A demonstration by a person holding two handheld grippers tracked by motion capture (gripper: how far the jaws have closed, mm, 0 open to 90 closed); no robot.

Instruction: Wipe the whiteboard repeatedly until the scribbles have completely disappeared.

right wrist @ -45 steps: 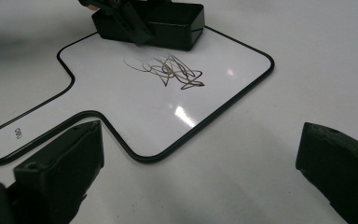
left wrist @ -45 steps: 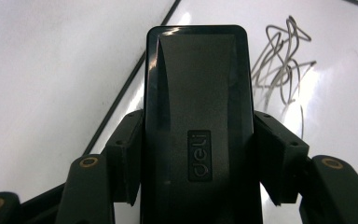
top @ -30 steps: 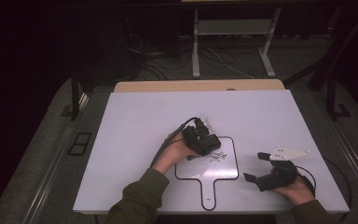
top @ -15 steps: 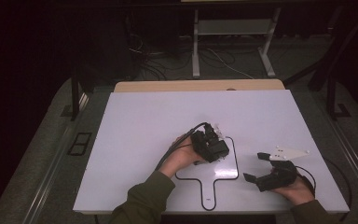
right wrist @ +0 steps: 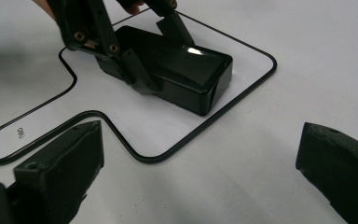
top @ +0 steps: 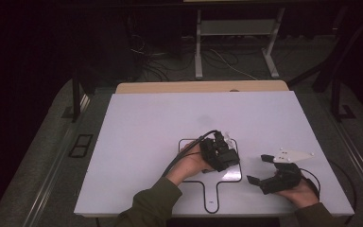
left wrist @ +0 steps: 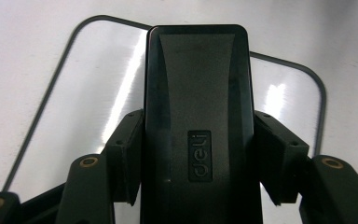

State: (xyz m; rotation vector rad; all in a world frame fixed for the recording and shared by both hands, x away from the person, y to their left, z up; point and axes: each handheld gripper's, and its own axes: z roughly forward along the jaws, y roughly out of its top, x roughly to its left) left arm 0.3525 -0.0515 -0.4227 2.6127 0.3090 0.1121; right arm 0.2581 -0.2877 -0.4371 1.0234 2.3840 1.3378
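Grip status first: we see the left gripper [left wrist: 193,205] clamped on a black rectangular box [left wrist: 196,121], one jaw pressed against each long side. In the left gripper view the box runs lengthwise away from the camera, and its top face carries an embossed "deli" mark. Below it lies a clear board [left wrist: 98,93] with a dark rim and rounded corners.

In the right gripper view we see the box [right wrist: 177,74] resting low over the clear board [right wrist: 242,79], inside the rim, near the board's far rounded corner; whether the underside touches the board we cannot tell. The board's narrow handle section extends toward the camera and bears small printed lettering.

In the high view the left gripper [top: 220,153] sits over the board [top: 208,182] near the middle of the white table [top: 146,123], held by the left hand [top: 189,163].

We see the right gripper [top: 276,177] released, its jaws spread wide with nothing between them. It rests just right of the board, apart from the box, held in the right hand [top: 302,191]
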